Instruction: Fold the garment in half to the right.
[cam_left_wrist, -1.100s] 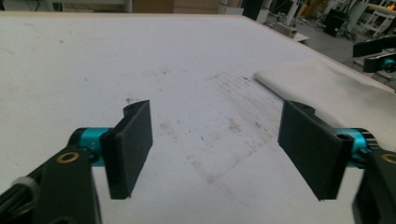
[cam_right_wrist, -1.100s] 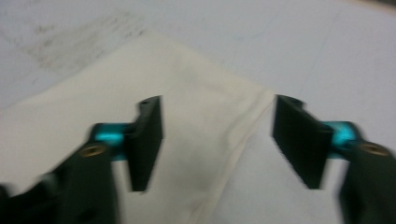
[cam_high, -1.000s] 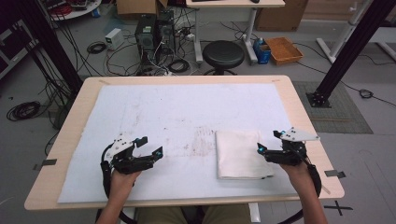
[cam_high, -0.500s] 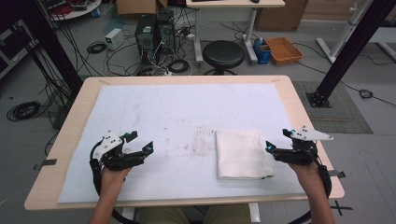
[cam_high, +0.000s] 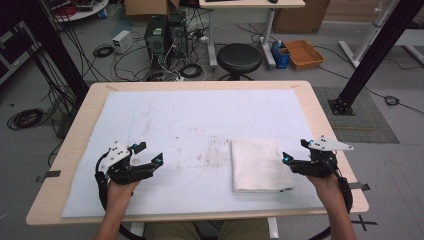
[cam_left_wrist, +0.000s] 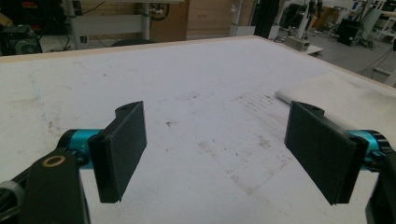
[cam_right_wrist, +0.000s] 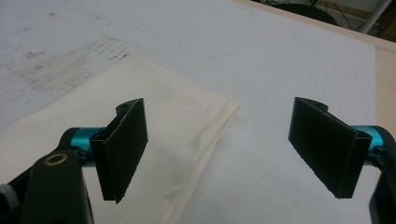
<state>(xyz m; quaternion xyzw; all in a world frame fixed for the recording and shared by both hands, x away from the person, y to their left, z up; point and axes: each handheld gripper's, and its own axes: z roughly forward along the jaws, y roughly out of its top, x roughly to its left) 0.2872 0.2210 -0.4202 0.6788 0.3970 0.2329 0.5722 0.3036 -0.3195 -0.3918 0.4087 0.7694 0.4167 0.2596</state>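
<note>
1. Folded cloth (cam_high: 257, 165) lies flat, lower right of the high view on the table (cam_high: 200, 90) — folding looks done.
2. Right gripper (cam_high: 295, 161) just beside the cloth's edge, left gripper (cam_high: 148, 153) well apart at lower left — both w/ fingers spread, holding nothing.

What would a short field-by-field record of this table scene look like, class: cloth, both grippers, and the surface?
cloth: white cloth, folded, lying flat on the right half of the mat
left gripper: left gripper, jaws wide apart, holding nothing, over bare mat well left of the cloth
right gripper: right gripper, jaws wide apart, holding nothing, at the cloth's right edge
surface: white mat with smudged marks near its middle, covering the table
contact: neither gripper grips the cloth
</note>
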